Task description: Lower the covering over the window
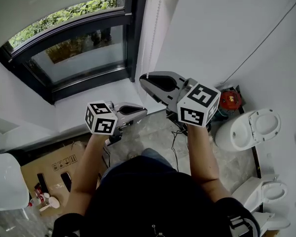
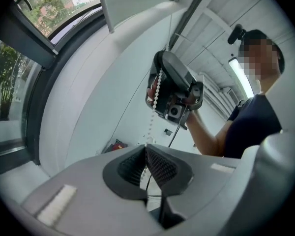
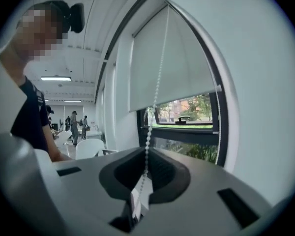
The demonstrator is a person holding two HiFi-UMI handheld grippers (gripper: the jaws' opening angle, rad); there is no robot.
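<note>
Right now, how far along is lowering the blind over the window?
Partly done: the blind covers the upper part of the window, while its lower panes are uncovered. In hand: the left claw and right claw are both shut on the bead chain. Left: pull the chain until the blind covers the rest.
</note>
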